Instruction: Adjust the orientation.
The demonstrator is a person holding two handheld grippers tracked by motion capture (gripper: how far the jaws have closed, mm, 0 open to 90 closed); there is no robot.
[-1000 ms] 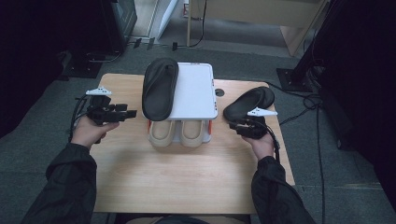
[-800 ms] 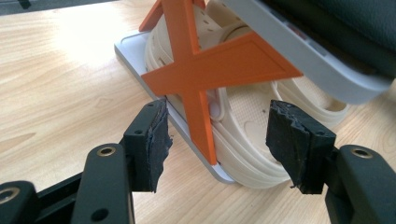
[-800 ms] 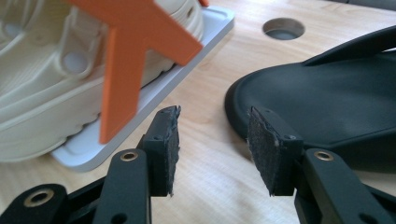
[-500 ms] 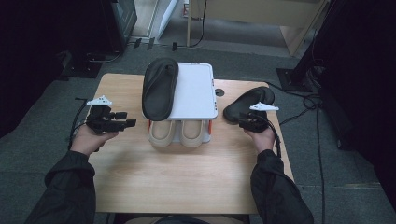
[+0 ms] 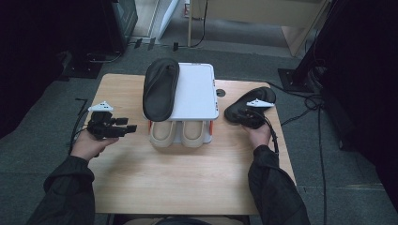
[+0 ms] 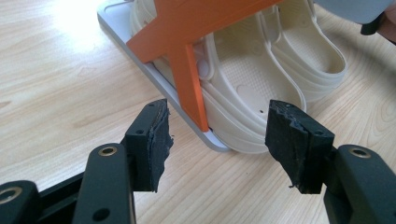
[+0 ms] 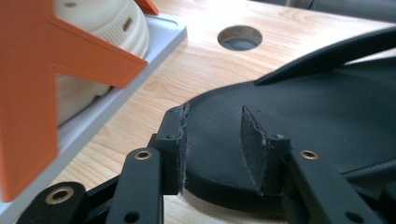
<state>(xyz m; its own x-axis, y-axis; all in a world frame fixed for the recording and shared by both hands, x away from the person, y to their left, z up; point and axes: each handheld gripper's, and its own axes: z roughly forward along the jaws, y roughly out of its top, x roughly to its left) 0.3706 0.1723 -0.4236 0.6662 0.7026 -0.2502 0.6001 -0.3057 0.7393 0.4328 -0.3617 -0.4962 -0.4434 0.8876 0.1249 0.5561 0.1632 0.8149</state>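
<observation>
Black slipper (image 5: 249, 106) lies on the desk (image 5: 187, 178) at right, near the white rack (image 5: 197, 93). Left to right: left gripper (image 5: 123, 129) hovers over desk left of rack, fingers (image 6: 154, 140) wide open, nothing between. Second black slipper (image 5: 161, 88) on rack top, beige pair (image 5: 177, 133) underneath. Right gripper (image 7: 215, 147) at the slipper's edge, fingers have just been closing, sole edge between them; firm grip can't tell.
</observation>
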